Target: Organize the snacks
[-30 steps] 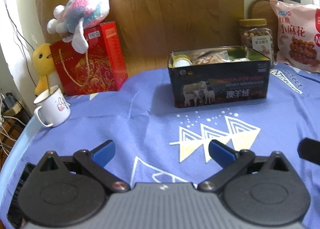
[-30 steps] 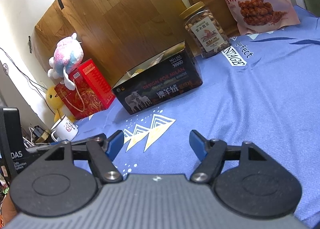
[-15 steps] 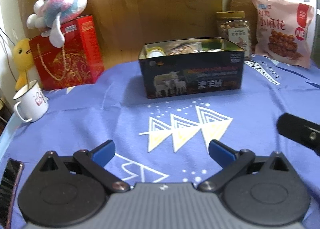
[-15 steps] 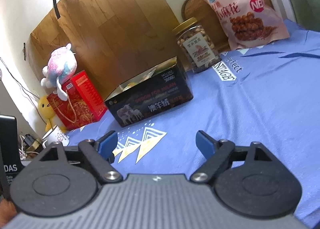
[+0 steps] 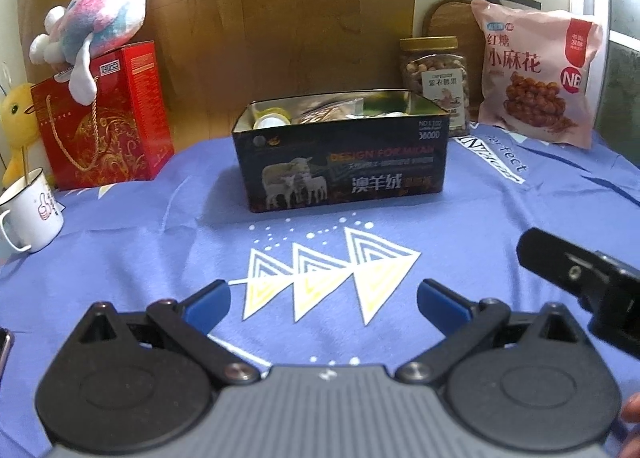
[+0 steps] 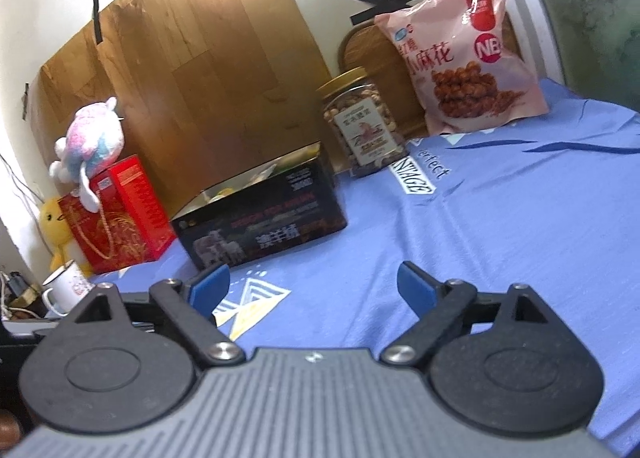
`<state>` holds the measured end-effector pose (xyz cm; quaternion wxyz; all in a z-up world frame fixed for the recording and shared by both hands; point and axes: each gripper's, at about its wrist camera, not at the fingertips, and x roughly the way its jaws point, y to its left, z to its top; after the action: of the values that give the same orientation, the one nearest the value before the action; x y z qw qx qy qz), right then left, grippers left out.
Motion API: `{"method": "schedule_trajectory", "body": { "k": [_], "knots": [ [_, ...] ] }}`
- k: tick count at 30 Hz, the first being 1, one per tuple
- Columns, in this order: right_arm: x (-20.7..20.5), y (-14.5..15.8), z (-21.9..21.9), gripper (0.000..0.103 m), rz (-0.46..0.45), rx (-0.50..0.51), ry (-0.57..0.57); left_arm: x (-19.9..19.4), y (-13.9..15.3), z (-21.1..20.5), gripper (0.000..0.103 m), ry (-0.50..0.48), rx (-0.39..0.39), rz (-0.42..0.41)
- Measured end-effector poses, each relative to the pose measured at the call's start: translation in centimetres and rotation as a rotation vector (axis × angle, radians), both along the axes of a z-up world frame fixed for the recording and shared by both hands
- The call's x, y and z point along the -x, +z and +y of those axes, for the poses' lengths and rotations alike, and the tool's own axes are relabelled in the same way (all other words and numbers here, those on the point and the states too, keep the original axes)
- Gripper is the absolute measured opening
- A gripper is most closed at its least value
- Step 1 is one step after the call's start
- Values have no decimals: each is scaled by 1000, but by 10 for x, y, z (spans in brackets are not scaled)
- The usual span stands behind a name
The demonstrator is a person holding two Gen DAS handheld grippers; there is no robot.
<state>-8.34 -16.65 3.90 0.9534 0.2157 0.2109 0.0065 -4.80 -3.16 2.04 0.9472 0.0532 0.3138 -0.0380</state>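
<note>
On the blue cloth [image 5: 120, 242], at the middle of the scene, stands the dark tin [image 5: 340, 161], open at the top, with a sheep picture and printed lettering on its front wall; inside it lie several snack items, among them a small round yellow-rimmed cup near its left end, though the rest are too crowded to tell apart; behind the tin and to its right stands the nut jar [image 5: 434, 77] with a gold lid, upright and just clear of the tin's back corner; further right of the tin, the pink snack bag [image 5: 536, 77] leans upright against the wall; to the left of the tin stands the red gift box [image 5: 104, 117], with the pastel plush toy [image 5: 96, 25] lying on top of it and the yellow duck toy [image 5: 16, 125] beside it; nearer than the box, well left of the tin, sits the white mug [image 5: 30, 209]; in front of the tin the left gripper [image 5: 324, 302] hangs above the cloth's triangle print, its blue fingers [image 5: 208, 304] spread wide with nothing between them; the right gripper [image 6: 314, 288], off to the tin's right front, has its jaws just as wide and likewise grips nothing; part of its black body shows at the right edge of the left wrist view.
</note>
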Motion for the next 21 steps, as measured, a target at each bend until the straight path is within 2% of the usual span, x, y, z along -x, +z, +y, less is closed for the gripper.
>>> {"method": "schedule_trajectory", "body": {
  "k": [7,21],
  "knots": [
    [-3,-4,-4,93,15,3,-20,-2,0,-3,103,8,-7,-31],
    [1,0,2,93,-13,44,-25,-4,3,-1,103,47,2,-20]
  ]
}}
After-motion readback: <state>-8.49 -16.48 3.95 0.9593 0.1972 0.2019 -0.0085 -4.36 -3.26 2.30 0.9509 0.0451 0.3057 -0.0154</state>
